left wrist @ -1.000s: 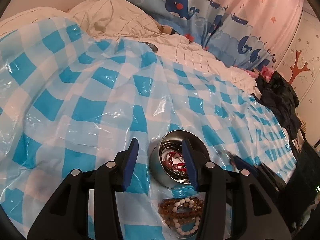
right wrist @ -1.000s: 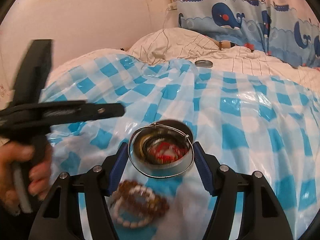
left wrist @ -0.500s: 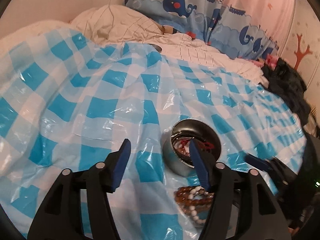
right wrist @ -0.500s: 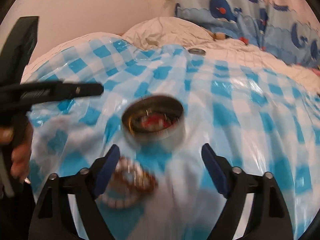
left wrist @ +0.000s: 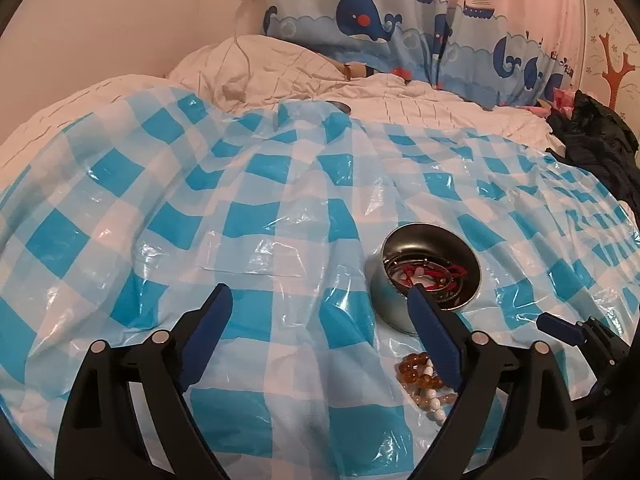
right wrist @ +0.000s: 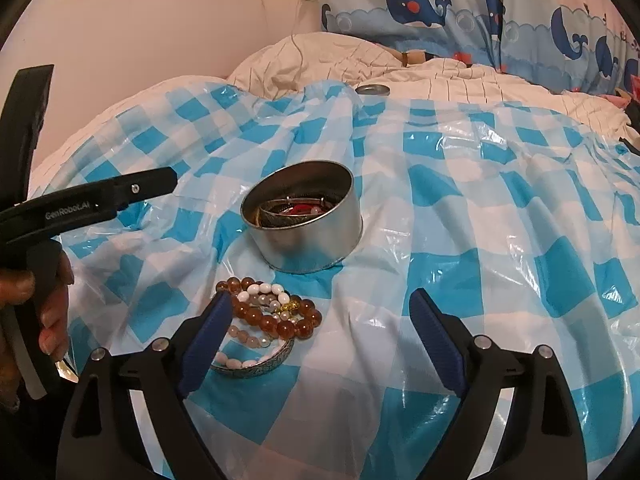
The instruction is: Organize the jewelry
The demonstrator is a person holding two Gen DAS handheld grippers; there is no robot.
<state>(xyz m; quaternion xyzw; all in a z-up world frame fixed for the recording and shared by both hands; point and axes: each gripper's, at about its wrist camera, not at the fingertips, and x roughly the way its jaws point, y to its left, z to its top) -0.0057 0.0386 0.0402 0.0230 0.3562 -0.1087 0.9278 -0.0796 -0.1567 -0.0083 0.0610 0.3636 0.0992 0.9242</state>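
Both the left gripper [left wrist: 316,336] and right gripper [right wrist: 320,336] are spreading open and empty, the silver bangle now dropped into the tin [right wrist: 304,220], beaded bracelets [right wrist: 268,312] waiting near it

Warm dim indoor light, glare on the plastic sheet [left wrist: 280,208], fisheye-warped edges.

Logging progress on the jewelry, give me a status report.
Left gripper and right gripper opening, nothing between them. Tin holds jewelry; bead bracelets loose on checkered sheet. Nothing blocking.
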